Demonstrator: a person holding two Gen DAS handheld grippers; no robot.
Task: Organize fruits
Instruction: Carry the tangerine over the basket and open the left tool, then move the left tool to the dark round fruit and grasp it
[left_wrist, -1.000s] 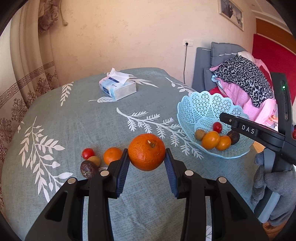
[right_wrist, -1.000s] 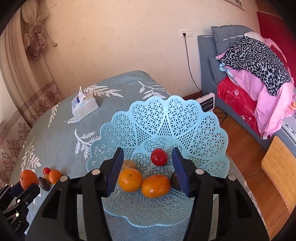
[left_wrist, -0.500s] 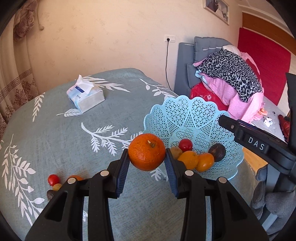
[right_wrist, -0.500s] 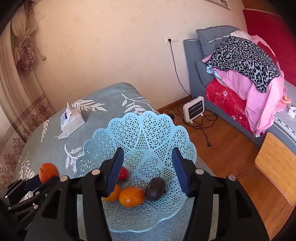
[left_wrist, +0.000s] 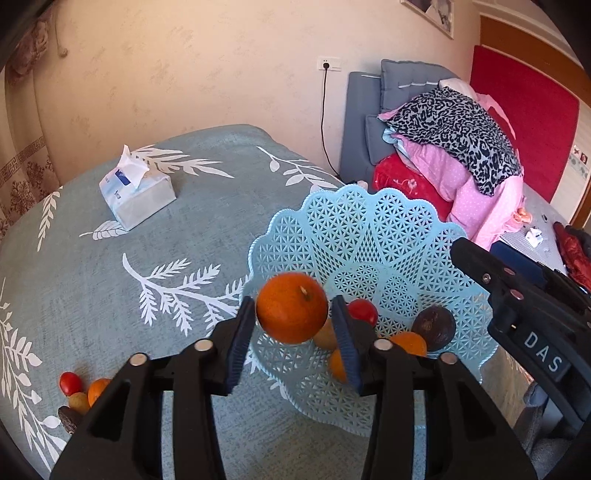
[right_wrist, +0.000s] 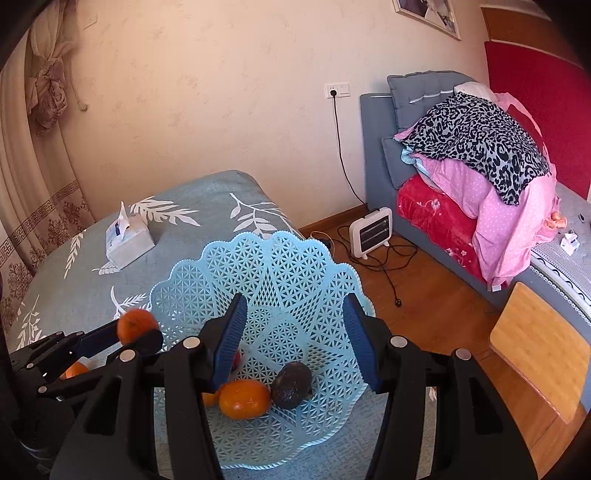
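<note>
My left gripper (left_wrist: 293, 334) is shut on a large orange (left_wrist: 291, 312) and holds it above the near left rim of the light blue lattice basket (left_wrist: 388, 240). The basket holds a red tomato (left_wrist: 364, 311), small oranges (left_wrist: 410, 341), a dark passion fruit (left_wrist: 434, 326) and a tan fruit. In the right wrist view my right gripper (right_wrist: 293, 341) is open and empty above the basket (right_wrist: 280, 266), with the left gripper (right_wrist: 110, 341) and orange (right_wrist: 136, 325) at the left. Small fruits (left_wrist: 79, 391) lie on the tablecloth at the lower left.
A tissue pack (left_wrist: 136, 195) lies on the far part of the teal leaf-patterned tablecloth (left_wrist: 184, 236). A sofa with piled bedding (right_wrist: 476, 158) stands to the right, a small heater (right_wrist: 371, 230) with cables on the wooden floor, a wooden stool (right_wrist: 543, 347) near the table edge.
My left gripper carried the orange right, from above the loose fruits to over the basket's left rim. My right gripper drew back and rightwards from the basket's middle.
</note>
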